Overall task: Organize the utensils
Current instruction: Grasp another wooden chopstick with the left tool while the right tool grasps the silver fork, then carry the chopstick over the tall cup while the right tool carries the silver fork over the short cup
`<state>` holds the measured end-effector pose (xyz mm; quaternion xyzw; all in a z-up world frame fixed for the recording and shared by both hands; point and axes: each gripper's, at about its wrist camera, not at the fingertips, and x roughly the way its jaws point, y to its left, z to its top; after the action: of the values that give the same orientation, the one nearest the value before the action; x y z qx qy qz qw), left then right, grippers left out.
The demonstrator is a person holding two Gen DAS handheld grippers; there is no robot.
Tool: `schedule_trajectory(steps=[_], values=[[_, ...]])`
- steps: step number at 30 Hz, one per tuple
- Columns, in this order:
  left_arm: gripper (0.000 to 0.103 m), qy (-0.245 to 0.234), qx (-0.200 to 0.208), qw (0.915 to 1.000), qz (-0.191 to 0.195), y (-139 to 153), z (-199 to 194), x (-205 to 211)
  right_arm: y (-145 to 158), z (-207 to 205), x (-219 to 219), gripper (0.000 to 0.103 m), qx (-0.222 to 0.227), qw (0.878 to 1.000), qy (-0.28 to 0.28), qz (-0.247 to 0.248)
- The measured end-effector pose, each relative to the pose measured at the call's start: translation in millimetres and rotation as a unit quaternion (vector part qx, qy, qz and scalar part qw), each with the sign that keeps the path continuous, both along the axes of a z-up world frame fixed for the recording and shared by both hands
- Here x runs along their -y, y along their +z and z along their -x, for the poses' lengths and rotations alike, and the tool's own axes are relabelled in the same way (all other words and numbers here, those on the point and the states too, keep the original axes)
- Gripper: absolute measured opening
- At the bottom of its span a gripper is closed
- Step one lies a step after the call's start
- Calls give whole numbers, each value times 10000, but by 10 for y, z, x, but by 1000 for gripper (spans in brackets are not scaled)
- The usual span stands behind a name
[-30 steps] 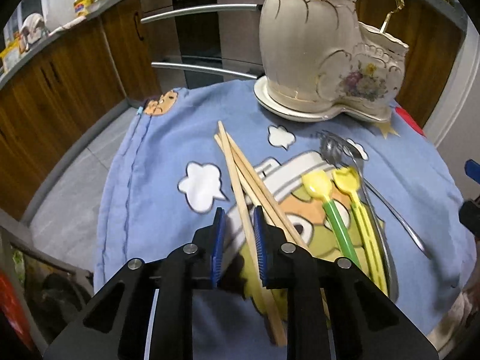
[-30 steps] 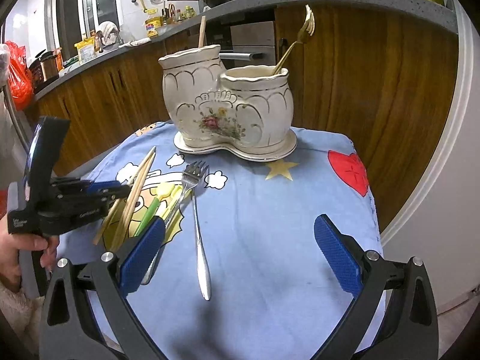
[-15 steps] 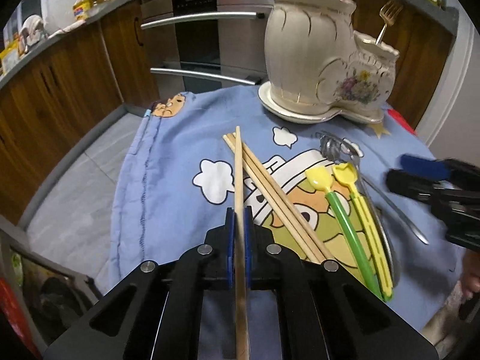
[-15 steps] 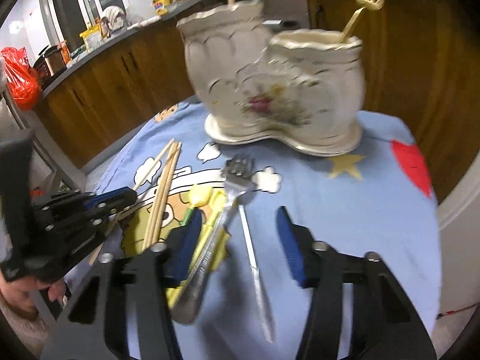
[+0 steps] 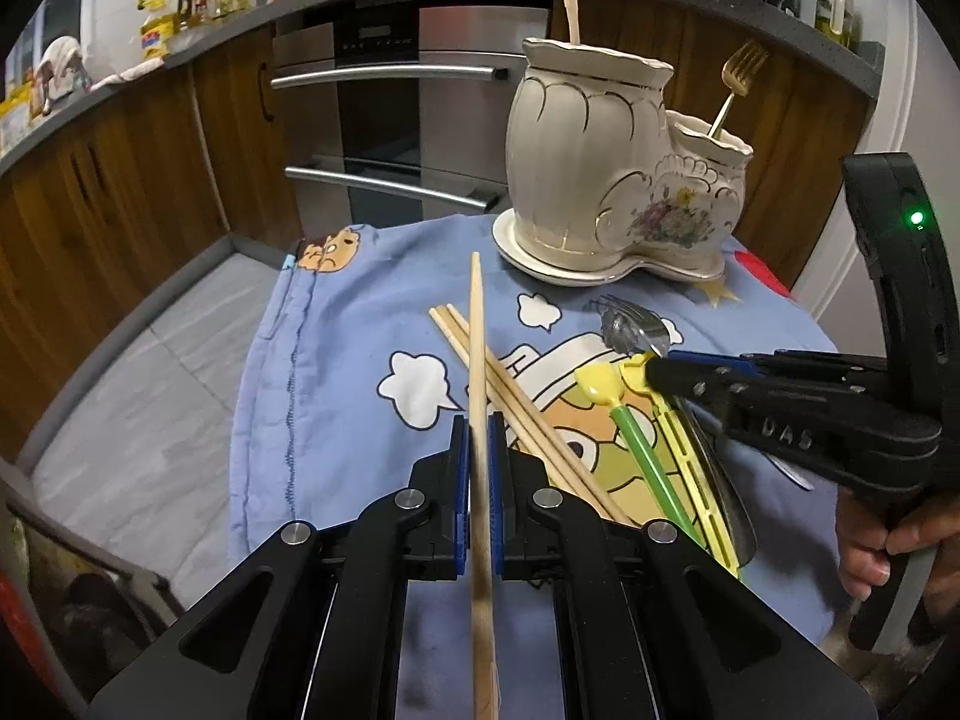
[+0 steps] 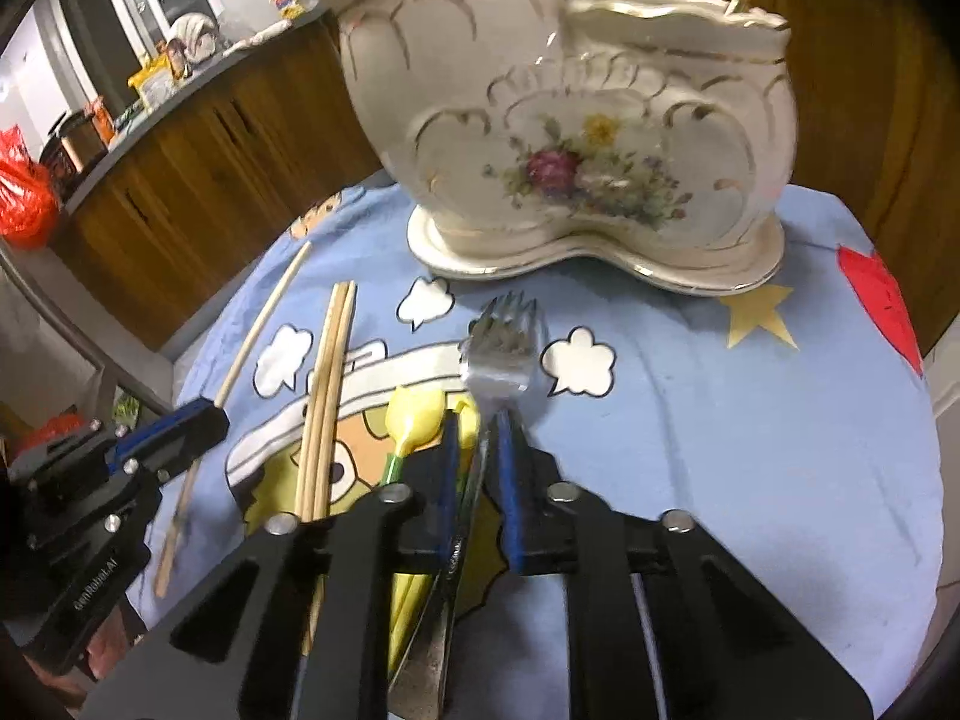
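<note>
My left gripper (image 5: 478, 441) is shut on a single wooden chopstick (image 5: 477, 348) and holds it above the blue cartoon cloth (image 5: 336, 360). Two more chopsticks (image 5: 510, 402) lie on the cloth beside it. My right gripper (image 6: 477, 444) is shut on the handle of a silver fork (image 6: 501, 342), whose tines point toward the white ceramic utensil holder (image 6: 576, 138). Yellow and green plastic utensils (image 5: 636, 420) lie next to the fork. The holder (image 5: 600, 168) has a gold fork (image 5: 735, 84) and one chopstick (image 5: 571, 6) standing in it.
The cloth covers a small round table. Wooden cabinets (image 5: 120, 192) and an oven (image 5: 396, 120) stand behind it. The right gripper's body (image 5: 840, 408) reaches in from the right in the left wrist view. The left gripper (image 6: 120, 456) shows at the left in the right wrist view.
My left gripper closed on one chopstick and lifted it. My right gripper moved in toward the fork and closed from wide open onto its handle.
</note>
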<state>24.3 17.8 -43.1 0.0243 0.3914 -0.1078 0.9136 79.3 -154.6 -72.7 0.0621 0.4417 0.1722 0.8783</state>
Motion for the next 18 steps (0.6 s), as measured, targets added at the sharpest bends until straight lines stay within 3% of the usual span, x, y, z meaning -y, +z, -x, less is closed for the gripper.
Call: schedule_trajectory(steps=[10,18], values=[[6,-62,117,9997,185,48,83,27,185,278,140,4,518,9985,84,-161],[6,-166,359,9987,315,137,179,57,396,660,334,2,1329,9908,181,-159]])
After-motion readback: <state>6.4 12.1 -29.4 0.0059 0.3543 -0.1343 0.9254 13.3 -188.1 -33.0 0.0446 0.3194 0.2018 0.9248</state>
